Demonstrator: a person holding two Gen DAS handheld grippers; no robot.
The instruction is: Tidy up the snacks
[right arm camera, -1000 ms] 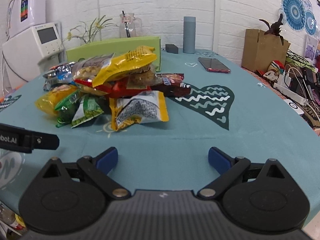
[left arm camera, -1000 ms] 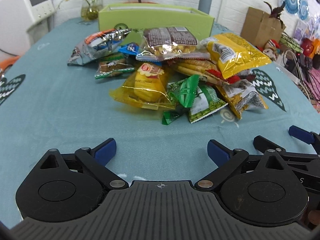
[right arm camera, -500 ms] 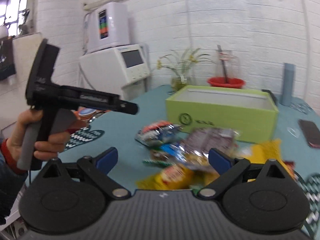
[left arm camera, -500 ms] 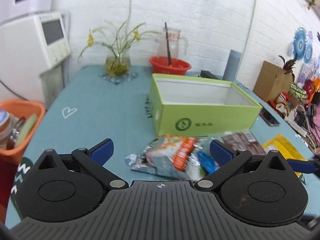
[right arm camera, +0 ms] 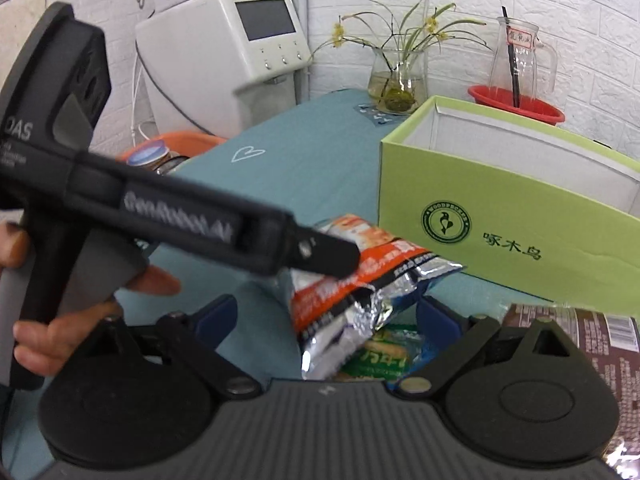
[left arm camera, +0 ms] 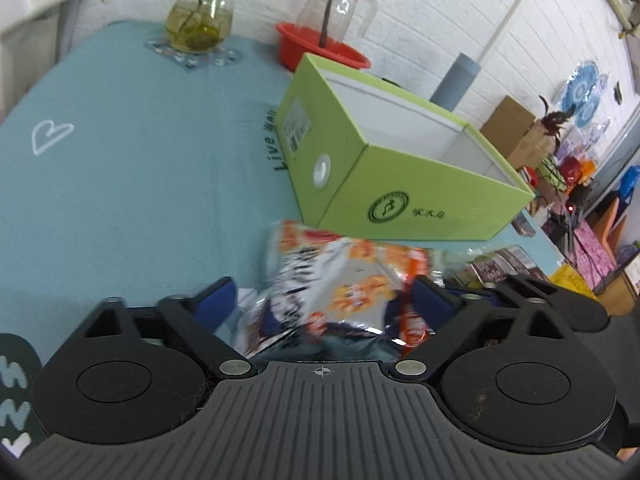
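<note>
A silver-and-orange snack packet [left arm camera: 340, 288] is seen lying on the teal tablecloth [left arm camera: 120, 168], just in front of the near corner of the open green box [left arm camera: 400, 184], at the edge of a heap of other packets. The left gripper [left arm camera: 324, 304] is held low over it, the packet framed between its blue pads [left arm camera: 218, 300]; its jaws have just been closing, yet firm contact on the foil cannot be made out, so the packet is judged not yet clamped. The right gripper [right arm camera: 326, 316] is poised over the same packet's crumpled end, its jaws likewise just closing with the foil between them but not visibly pinched. The packet's long axis is laid roughly across the left gripper's span, pointing toward the box. The left gripper is judged the nearer and better placed; the box lies just beyond, ahead and to the right.
</note>
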